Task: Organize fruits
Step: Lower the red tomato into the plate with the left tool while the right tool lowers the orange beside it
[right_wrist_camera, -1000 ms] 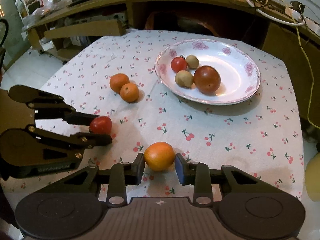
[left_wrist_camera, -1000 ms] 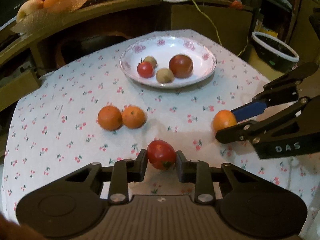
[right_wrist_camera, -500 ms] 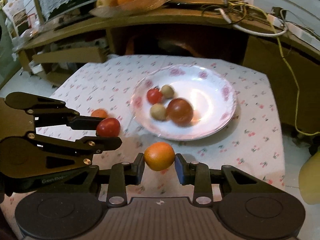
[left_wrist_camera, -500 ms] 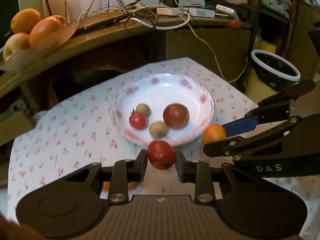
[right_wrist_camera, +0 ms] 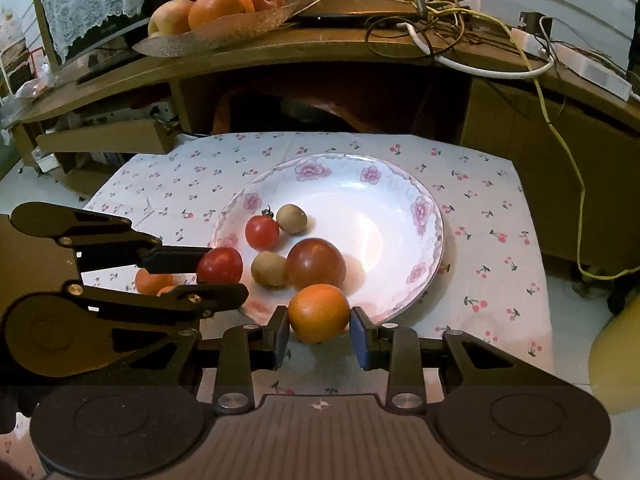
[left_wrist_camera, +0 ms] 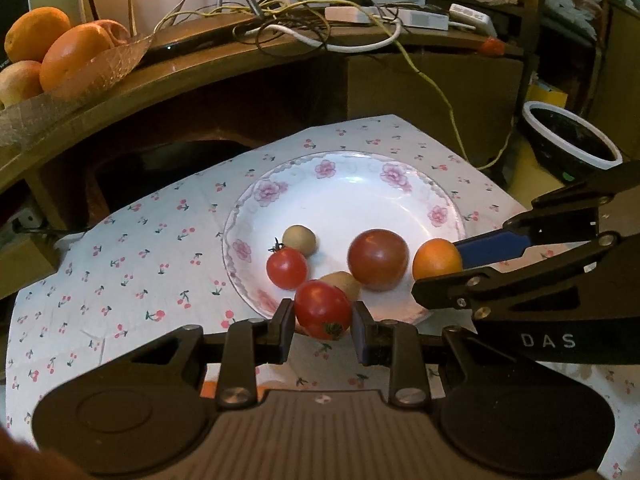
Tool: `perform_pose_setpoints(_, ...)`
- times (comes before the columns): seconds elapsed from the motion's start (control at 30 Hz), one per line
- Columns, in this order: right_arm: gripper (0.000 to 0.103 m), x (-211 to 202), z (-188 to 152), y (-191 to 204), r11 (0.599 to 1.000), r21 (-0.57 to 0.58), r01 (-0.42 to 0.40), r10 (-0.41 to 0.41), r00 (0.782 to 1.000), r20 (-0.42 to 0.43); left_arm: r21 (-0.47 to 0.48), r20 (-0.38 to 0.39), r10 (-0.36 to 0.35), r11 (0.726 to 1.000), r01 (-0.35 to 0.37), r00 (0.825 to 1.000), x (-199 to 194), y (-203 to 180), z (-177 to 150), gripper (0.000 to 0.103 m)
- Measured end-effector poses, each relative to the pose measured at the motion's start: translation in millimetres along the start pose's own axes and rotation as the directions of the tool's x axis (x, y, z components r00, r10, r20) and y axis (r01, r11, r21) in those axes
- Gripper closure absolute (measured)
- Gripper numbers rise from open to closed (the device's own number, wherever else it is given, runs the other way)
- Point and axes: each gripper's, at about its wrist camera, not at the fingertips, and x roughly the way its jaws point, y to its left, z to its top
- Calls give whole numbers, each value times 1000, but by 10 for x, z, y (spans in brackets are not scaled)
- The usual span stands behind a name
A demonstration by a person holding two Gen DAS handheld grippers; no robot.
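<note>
Both loads hang at the plate [left_wrist_camera: 438, 196]'s near rim in lower frame — left tool [left_wrist_camera: 323, 326] gripping a tomato [left_wrist_camera: 323, 310], right tool [right_wrist_camera: 319, 330] an orange [right_wrist_camera: 319, 312].

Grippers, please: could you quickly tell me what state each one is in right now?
Left gripper: shut on the red tomato.
Right gripper: shut on the orange.

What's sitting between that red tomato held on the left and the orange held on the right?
In the right wrist view, a small brown fruit and a large dark tomato lie in the plate between the held red tomato and the held orange.
</note>
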Motion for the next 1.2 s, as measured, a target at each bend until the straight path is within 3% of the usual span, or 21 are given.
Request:
perform_pose_setpoints(0.73,68,351,171,-162,1000,-14,25,-25,1000,-1,-4,-5,21,1000,-21,1000,271,72,114,67)
perform_pose_setpoints(1.2,63,135,231,-202,1000,9,26,-26,997,72,-27,84,38,999,-36,996,-139,104,195,64)
